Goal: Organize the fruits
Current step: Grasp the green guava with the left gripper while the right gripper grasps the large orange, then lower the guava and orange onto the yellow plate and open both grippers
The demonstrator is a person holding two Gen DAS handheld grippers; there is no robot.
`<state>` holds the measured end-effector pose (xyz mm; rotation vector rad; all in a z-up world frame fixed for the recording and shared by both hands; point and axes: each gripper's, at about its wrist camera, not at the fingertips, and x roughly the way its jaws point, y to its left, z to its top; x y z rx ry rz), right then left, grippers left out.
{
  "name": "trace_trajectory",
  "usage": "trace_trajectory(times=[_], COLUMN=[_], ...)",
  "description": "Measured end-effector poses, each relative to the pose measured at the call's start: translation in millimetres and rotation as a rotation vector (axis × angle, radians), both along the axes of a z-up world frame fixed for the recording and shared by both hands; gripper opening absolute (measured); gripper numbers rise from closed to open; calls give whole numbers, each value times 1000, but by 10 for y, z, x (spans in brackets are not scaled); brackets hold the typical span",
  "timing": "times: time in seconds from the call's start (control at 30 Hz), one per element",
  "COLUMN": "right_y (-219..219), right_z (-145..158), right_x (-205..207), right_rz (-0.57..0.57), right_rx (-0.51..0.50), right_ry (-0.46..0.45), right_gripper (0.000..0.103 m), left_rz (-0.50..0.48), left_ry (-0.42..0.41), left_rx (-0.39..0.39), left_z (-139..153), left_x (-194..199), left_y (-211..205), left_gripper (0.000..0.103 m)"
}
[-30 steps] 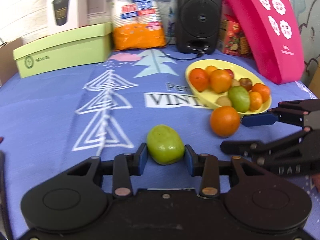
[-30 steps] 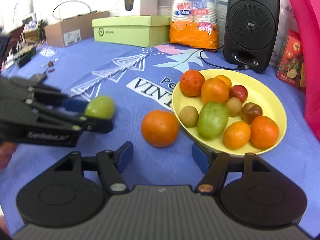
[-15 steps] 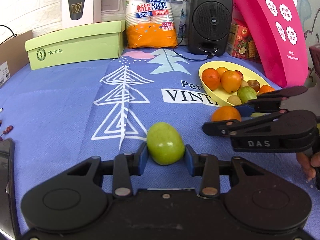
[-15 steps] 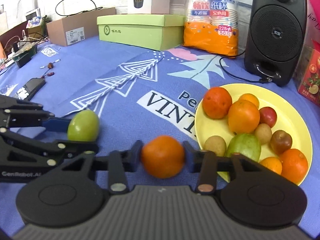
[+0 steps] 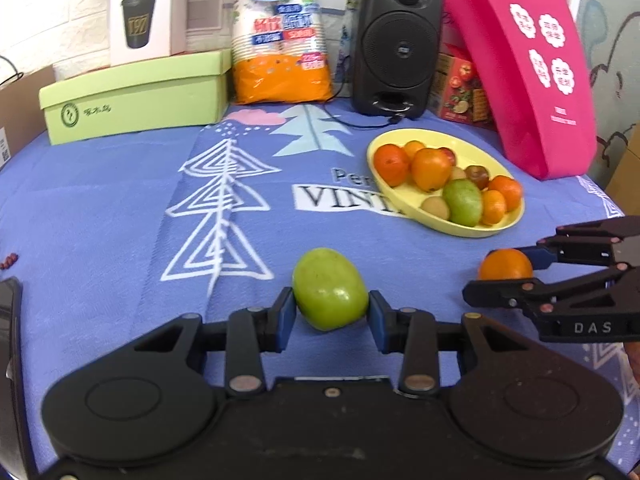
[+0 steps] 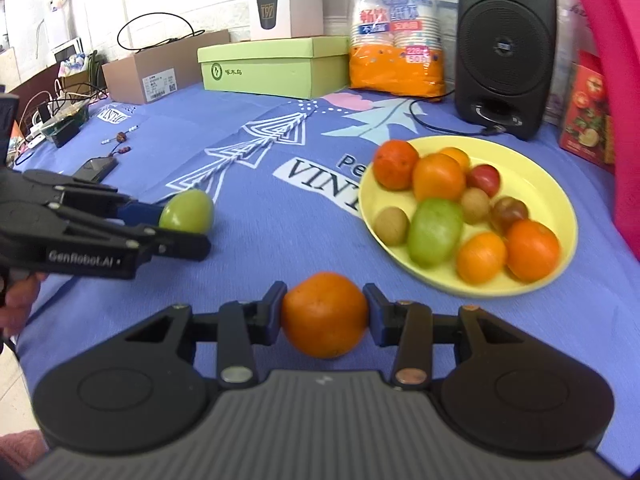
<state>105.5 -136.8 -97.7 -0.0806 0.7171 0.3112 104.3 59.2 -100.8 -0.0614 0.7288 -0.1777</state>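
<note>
The left black tongs [image 5: 331,314] clamp a smooth green oval fruit [image 5: 330,289] between blue-padded fingers [image 5: 285,312], holding it over the blue printed cloth covering the table [image 5: 100,208]. To their right, the right black tongs [image 6: 325,314] grip a round orange fruit [image 6: 325,314] from both sides, just short of the near rim of a shallow yellow oval plate [image 6: 532,176]. That plate carries a heap of fruit: several oranges, a second green fruit [image 6: 435,230], two small brown kiwi-like fruits and a couple of dark red ones. Behind the plate, along the table's far edge, stand a black loudspeaker [image 6: 506,44] with its cable trailing across the cloth, an orange-bottomed pack of paper cups [image 6: 396,28], a pale green lidded cardboard box [image 6: 276,66] and a pink fabric bag [image 5: 524,64].
</note>
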Motion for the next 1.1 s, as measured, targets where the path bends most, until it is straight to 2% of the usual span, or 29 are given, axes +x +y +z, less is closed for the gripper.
trace_trajectory(times=[0.2,0.43,0.63,0.87,1.1], right_y=[-214,-538,-772,-900,-755], right_z=[20,152,302,394,310], right_x=[-262,-245,7,405,728], right_rz=[-38,-114,-158,-186,-121], right_rx=[19,26,29,3,-47], right_ry=[-4,-45,-89,-116,-98], right_gripper=[41,41,41,41,41], left_rz=[-73,-152,-192,-202,-274], left_ry=[-13,-28,-47,-35,51], left_rx=[8,22,38,58,70], left_z=[81,184,330,459,331], left_x=[-24,277,766,1523,2204], left_y=[-257,-600,-855,-1058,-1305], left_gripper=[38,38,38,38,38])
